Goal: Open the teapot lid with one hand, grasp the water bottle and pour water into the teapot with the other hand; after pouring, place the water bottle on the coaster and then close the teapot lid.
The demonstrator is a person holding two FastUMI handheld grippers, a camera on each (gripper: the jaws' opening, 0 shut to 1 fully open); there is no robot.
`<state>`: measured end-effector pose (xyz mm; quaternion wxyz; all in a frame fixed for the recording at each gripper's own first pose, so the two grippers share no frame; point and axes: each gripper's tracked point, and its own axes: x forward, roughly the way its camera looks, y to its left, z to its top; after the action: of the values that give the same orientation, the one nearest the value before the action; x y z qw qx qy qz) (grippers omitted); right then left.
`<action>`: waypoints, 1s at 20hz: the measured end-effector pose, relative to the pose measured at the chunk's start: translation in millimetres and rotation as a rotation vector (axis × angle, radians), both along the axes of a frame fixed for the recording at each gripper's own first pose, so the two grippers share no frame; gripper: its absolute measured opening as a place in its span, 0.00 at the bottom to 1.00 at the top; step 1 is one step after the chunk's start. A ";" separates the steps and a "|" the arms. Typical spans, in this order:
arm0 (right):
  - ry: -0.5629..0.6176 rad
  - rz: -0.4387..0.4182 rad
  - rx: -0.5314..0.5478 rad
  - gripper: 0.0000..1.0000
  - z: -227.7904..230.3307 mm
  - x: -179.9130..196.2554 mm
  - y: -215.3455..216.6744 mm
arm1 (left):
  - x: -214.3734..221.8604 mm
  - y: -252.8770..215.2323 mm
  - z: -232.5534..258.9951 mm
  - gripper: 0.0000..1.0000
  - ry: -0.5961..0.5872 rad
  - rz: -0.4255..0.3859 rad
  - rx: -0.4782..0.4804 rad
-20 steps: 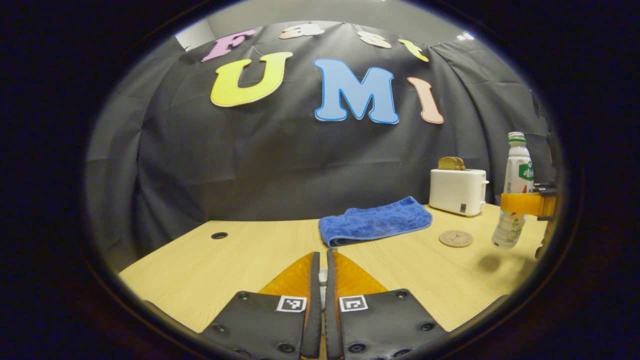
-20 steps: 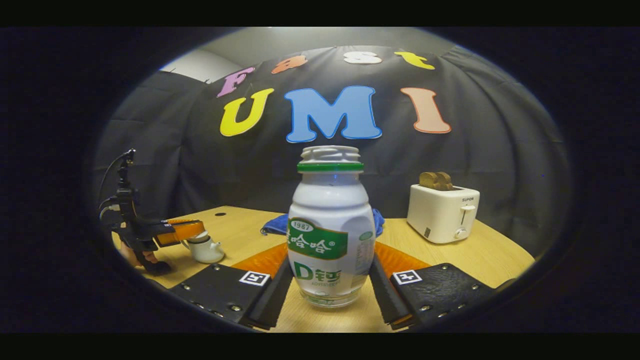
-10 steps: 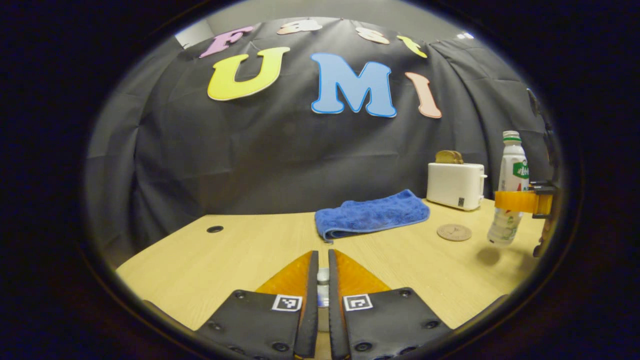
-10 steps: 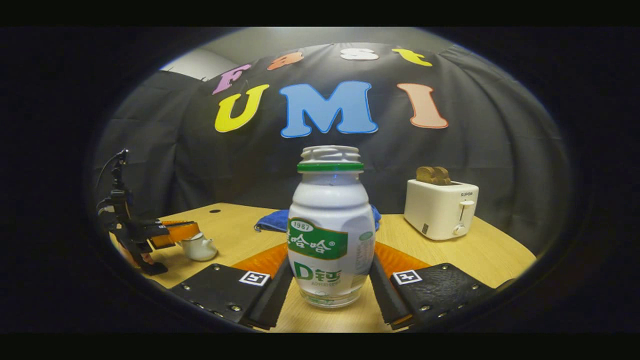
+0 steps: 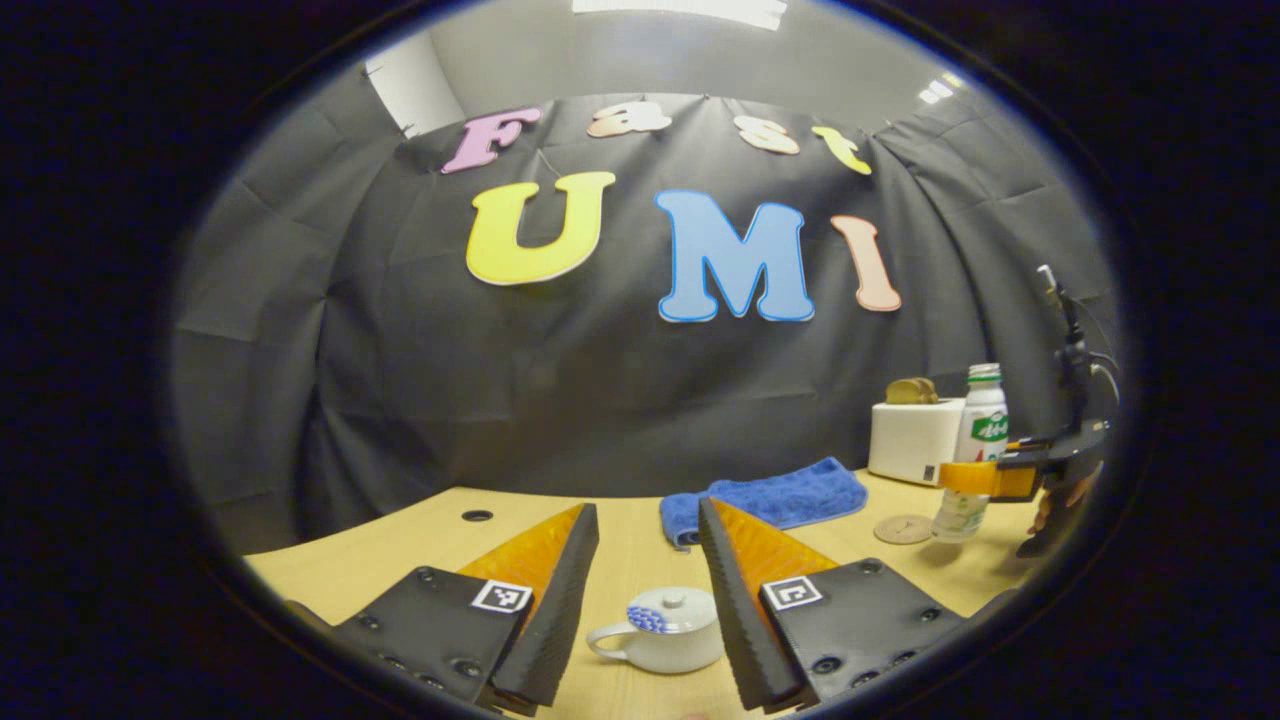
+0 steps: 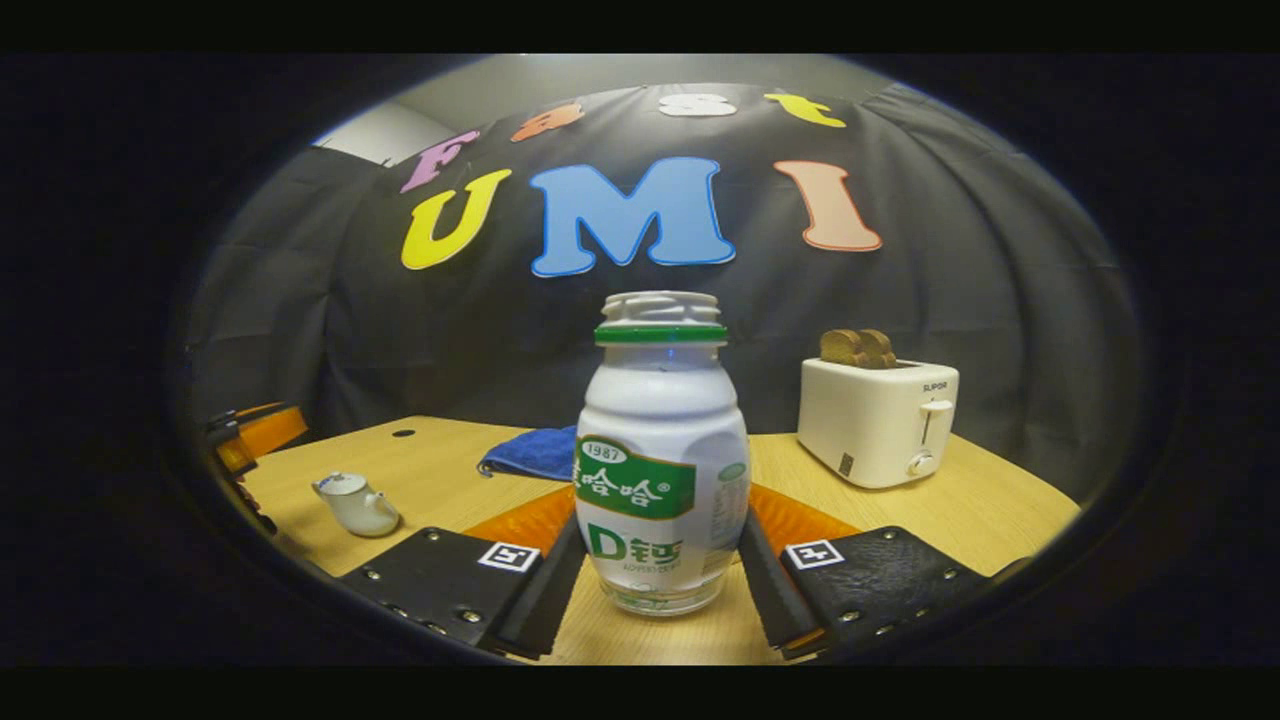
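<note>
Around the work area: pale wood-grain desk (image 5: 400,560) with a round cable hole (image 5: 477,516) toward the back; crumpled blue terry towel (image 5: 775,495) lying flat behind the teapot; boxy white plastic toaster (image 6: 877,420) with two brown bread slices (image 6: 858,348) standing in its slots, far right of the desk; thin round tan coaster (image 5: 902,529) in front of the toaster, just beside the bottle's base in the left gripper view.

Left gripper (image 5: 648,540): jaws spread wide, holding nothing. Small glossy white ceramic teapot (image 5: 662,630) with a blue pattern on its shoulder, domed lid (image 5: 668,609) seated, knob on top, standing on the desk between and beyond the ridged fingers (image 5: 560,590). No contact between fingers and teapot visible. Same teapot (image 6: 352,502) seen at far left in the right gripper view, upright.

Right gripper (image 6: 660,560): jaws clamped on the white plastic water bottle (image 6: 660,470) with green label and green neck ring, uncapped, upright, one finger pressing each side of the lower body. Bottle base clear and smooth. From the left gripper view, bottle (image 5: 972,460) close to the coaster; whether lifted or resting on the desk, cannot tell. A hand (image 5: 1062,497) behind that gripper, partly seen.

Nothing between teapot and bottle except bare desk and the towel's edge.
</note>
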<state>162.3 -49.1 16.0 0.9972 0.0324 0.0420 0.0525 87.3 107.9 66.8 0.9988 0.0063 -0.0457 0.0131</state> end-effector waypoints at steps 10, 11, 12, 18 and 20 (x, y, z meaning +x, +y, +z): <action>0.022 -0.048 -0.014 0.75 -10.3 59.9 -16.0 | -61.2 11.7 -2.5 0.86 0.009 -0.018 -0.092; 0.028 -0.055 -0.004 0.74 -12.9 64.6 -18.8 | -63.2 14.3 -3.6 0.86 0.012 -0.011 -0.092; 0.035 -0.066 -0.008 0.75 -15.7 68.1 -22.7 | -64.3 16.0 -4.6 0.86 0.015 -0.006 -0.095; 0.033 -0.054 -0.054 0.74 -19.0 78.1 -16.3 | -60.0 20.2 -8.9 0.86 0.019 0.006 -0.105; 0.036 -0.057 -0.077 0.75 -23.6 81.1 -17.1 | -58.7 20.7 -10.9 0.86 0.023 0.010 -0.100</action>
<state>243.3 -66.2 -7.6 0.9979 -0.0041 0.0609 0.0219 28.6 128.6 55.9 0.9983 -0.0430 -0.0333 0.0203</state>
